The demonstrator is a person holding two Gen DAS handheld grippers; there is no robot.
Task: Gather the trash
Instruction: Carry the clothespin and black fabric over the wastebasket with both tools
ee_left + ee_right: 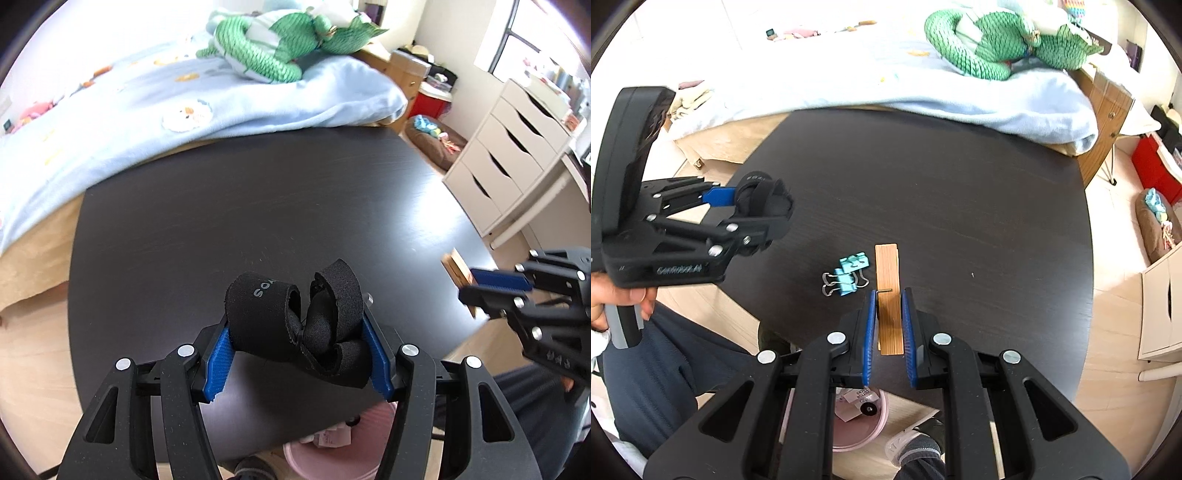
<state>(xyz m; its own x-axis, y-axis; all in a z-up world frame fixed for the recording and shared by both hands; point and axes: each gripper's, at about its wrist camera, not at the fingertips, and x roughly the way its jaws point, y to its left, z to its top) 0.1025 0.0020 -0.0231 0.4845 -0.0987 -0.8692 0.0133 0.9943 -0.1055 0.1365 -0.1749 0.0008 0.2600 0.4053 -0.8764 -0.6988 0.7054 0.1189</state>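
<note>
My left gripper is shut on a crumpled black fabric strap, held above the near edge of the dark round table. From the right wrist view the same left gripper hovers over the table's left side with the black strap bunched in its tips. My right gripper is shut on a wooden clothespin, lifted off the table. Its blue pads press both sides of the pin. The right gripper also shows at the right edge of the left wrist view, with the clothespin partly visible.
Two teal binder clips lie on the table left of the clothespin. A pink bin with scraps sits on the floor below the table's near edge. A bed with a blue blanket and a green plush borders the far side. White drawers stand right.
</note>
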